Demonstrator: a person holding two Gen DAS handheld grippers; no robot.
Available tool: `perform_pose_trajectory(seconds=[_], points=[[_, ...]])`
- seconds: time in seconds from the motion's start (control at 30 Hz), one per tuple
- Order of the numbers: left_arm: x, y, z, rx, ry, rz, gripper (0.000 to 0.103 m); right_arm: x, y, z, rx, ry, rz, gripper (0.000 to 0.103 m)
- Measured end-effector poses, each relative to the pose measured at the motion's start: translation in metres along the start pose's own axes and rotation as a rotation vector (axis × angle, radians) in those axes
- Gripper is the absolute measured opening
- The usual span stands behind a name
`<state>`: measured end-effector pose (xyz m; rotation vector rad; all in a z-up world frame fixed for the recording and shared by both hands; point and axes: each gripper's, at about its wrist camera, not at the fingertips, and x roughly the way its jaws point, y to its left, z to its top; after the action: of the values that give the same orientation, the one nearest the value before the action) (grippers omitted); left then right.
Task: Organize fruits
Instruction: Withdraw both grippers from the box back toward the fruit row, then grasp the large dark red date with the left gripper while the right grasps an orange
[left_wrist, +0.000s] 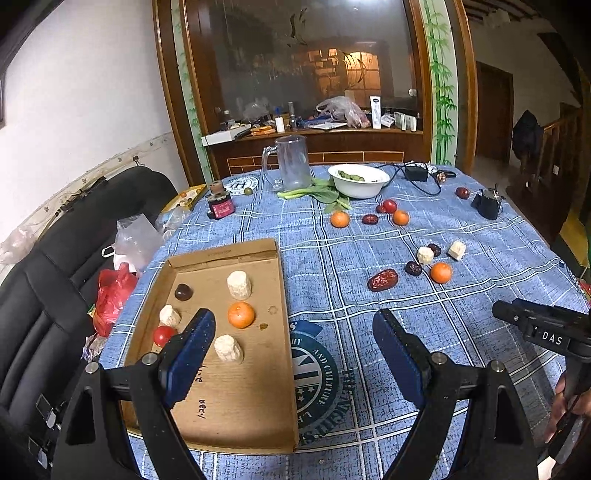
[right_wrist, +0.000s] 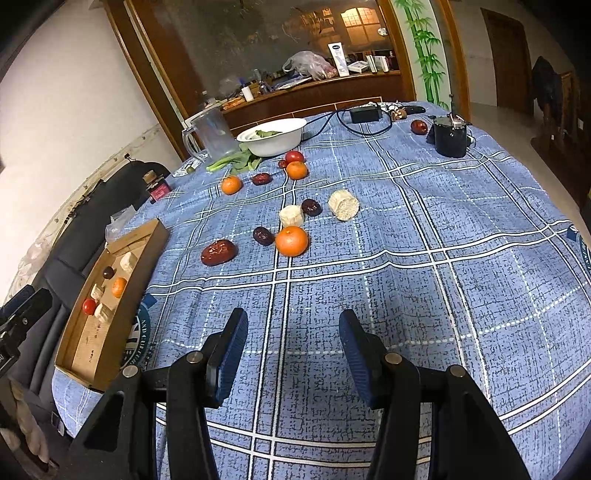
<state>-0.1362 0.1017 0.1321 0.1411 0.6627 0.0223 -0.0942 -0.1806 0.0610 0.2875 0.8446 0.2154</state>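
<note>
A cardboard tray (left_wrist: 236, 398) lies on the blue checked tablecloth at the left. It holds a mandarin (left_wrist: 241, 314), three corn pieces (left_wrist: 239, 284), a dark date (left_wrist: 183, 291) and a small tomato (left_wrist: 163, 335). My left gripper (left_wrist: 293, 325) hovers open over the tray's right wall, empty. Loose on the cloth are a mandarin (right_wrist: 291, 240), a big red date (right_wrist: 218, 252), dark dates (right_wrist: 263, 235), corn pieces (right_wrist: 343, 205) and, farther back, more mandarins (right_wrist: 231, 184) and a tomato (right_wrist: 294, 156). My right gripper (right_wrist: 293, 319) stands open over bare cloth, short of them.
At the back stand a white bowl (right_wrist: 273, 136) with greens, a glass mug (right_wrist: 212, 134), a black jar (right_wrist: 450, 136), a power adapter with cable (right_wrist: 365, 113) and a small bottle (right_wrist: 158, 189). A black seat (left_wrist: 55, 258) with plastic bags borders the table's left edge.
</note>
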Motion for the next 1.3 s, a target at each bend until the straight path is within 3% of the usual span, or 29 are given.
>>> perform_pose_trajectory(seconds=[0.27, 0.57, 0.73, 0.8, 0.87, 0.93, 1.3], points=[[0.022, -0.001, -0.002, -0.007, 0.046, -0.011, 0.087, 0.014, 0.0, 0.003, -0.006, 0.026, 0.0, 0.055], [0.068, -0.013, 0.012, 0.016, 0.102, -0.097, 0.087, 0.04, -0.003, 0.025, -0.018, 0.061, -0.023, 0.055], [0.107, -0.028, 0.022, 0.012, 0.186, -0.168, 0.087, 0.062, -0.004, 0.044, -0.005, 0.088, -0.012, 0.055], [0.121, -0.034, 0.025, 0.009, 0.207, -0.201, 0.084, 0.073, -0.003, 0.051, -0.01, 0.093, -0.013, 0.055], [0.135, -0.041, 0.027, 0.012, 0.236, -0.213, 0.068, 0.082, -0.002, 0.056, -0.015, 0.099, -0.015, 0.055], [0.15, -0.046, 0.027, 0.004, 0.269, -0.265, 0.062, 0.091, -0.002, 0.059, -0.018, 0.104, -0.017, 0.055], [0.187, -0.063, 0.03, 0.025, 0.286, -0.3, 0.062, 0.117, 0.004, 0.064, -0.053, 0.105, 0.004, 0.055]])
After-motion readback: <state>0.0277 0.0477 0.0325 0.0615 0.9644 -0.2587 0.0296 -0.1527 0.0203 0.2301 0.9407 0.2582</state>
